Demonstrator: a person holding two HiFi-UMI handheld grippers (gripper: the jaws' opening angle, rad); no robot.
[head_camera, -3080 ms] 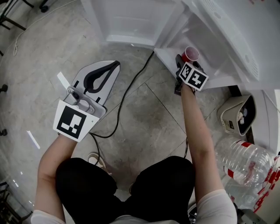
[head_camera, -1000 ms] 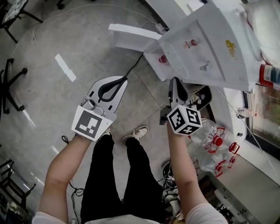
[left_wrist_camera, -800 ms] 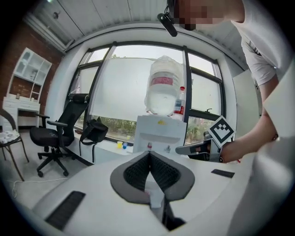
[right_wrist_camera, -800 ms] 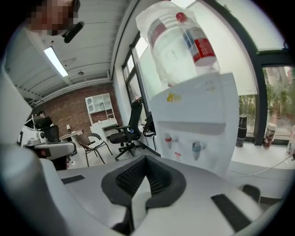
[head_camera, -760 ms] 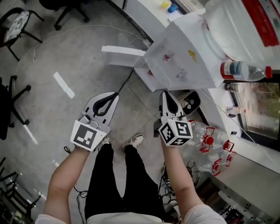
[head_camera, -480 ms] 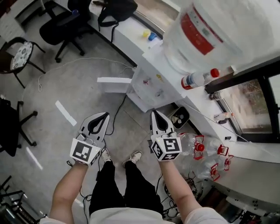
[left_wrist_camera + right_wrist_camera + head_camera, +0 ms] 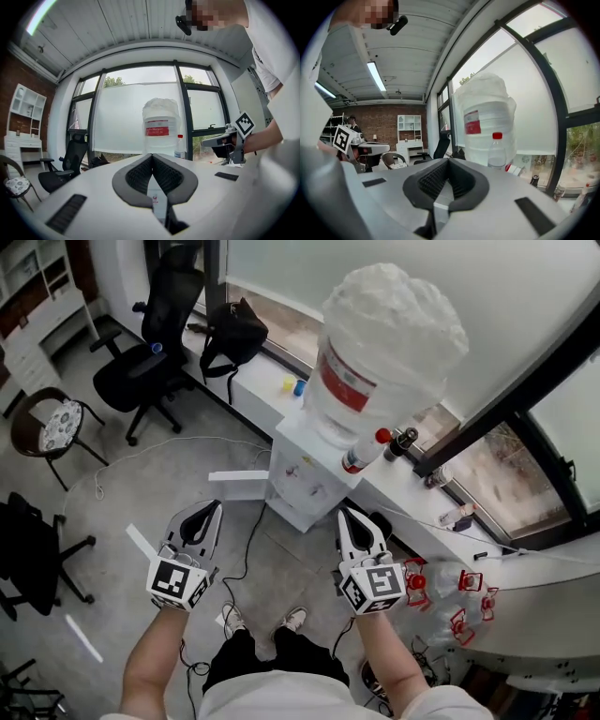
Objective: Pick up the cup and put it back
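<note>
Claws both closed and empty: left claw (image 7: 210, 507), right claw (image 7: 345, 513), opposite water bottle (image 7: 375, 362).

1. The water jug (image 7: 384, 352) stood on the dispenser (image 7: 302, 486), which backed onto the window ledge (image 7: 258, 381).
2. A small bottle (image 7: 364, 452) stood just right of the jug.
3. A bag (image 7: 230, 334) lay on the ledge, left of the dispenser.
4. An office chair (image 7: 150, 376) stood before the bag.
5. Spare jugs (image 7: 450, 596) lay far right.
</note>
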